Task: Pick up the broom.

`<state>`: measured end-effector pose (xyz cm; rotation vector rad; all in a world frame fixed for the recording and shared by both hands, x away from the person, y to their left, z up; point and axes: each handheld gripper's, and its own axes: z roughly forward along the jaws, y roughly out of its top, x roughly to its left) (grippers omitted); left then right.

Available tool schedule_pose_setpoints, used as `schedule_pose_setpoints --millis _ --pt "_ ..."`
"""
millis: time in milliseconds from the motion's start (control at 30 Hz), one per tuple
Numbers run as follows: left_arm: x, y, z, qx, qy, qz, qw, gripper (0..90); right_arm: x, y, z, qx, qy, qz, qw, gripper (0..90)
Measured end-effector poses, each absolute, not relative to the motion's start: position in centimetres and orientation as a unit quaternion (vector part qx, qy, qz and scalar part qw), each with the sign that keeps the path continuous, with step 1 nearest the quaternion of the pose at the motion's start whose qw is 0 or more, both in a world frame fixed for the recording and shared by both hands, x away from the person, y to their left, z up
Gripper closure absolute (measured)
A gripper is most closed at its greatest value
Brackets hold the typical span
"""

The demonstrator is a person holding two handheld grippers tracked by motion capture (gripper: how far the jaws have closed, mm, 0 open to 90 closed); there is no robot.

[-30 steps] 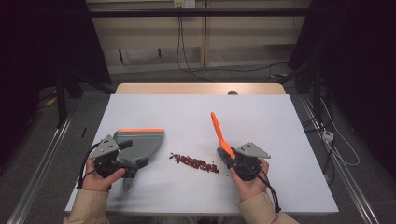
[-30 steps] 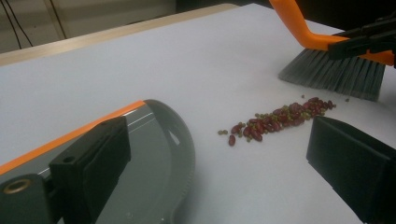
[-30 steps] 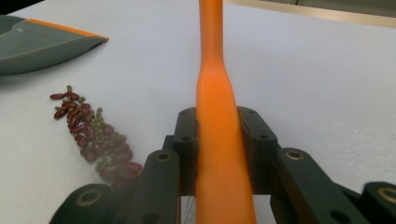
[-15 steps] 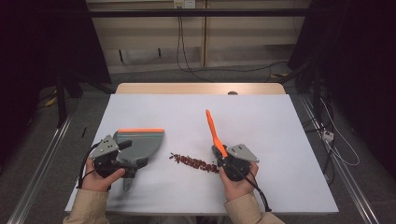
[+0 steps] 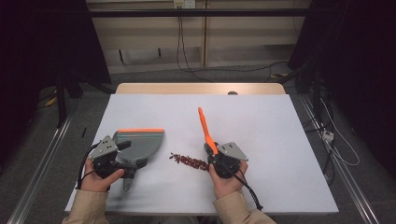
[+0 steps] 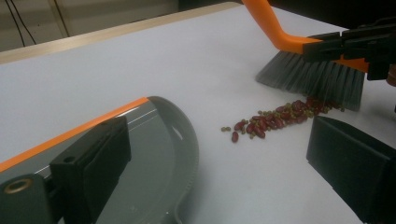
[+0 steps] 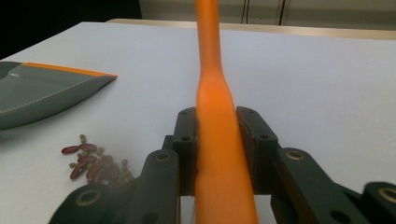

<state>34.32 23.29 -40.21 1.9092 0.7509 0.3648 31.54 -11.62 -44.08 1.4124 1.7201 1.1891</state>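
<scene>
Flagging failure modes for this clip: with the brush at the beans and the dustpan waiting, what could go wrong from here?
The beans lie apart from the dustpan, so a quick stroke of the brush could scatter them. The dustpan lip faces the far side, not the beans, so they may hit its curved wall. The right hand-held gripper grips the smooth handle, which might twist.

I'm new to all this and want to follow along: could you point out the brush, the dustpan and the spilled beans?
brush [image 6: 314,80], left gripper view, on the grey bristles.
dustpan [image 5: 140,145], high view, on the grey tray.
spilled beans [image 6: 273,120], left gripper view, middle of the reddish pile.
</scene>
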Motion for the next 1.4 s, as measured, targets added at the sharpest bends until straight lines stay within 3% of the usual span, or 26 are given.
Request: schedule_pose_setpoints --millis 500,800,1000,1400 --pt "34.3 23.5 -40.3 0.790 0.313 0.152 0.505 6.4 32.0 -9.8 -44.0 0.517 0.661 0.460 0.290 71.4" --pt "34.4 23.6 -40.3 0.792 0.313 0.155 0.501 6.4 32.2 -11.4 -42.6 0.511 0.649 0.478 0.299 71.5" --pt "34.3 23.6 -40.2 0.792 0.314 0.157 0.500 6.5 31.9 -10.8 -41.3 0.507 0.637 0.515 0.270 71.5" --pt "34.4 23.7 -40.4 0.792 0.314 0.155 0.500 6.6 32.6 -7.9 -41.9 0.502 0.635 0.548 0.210 71.5"
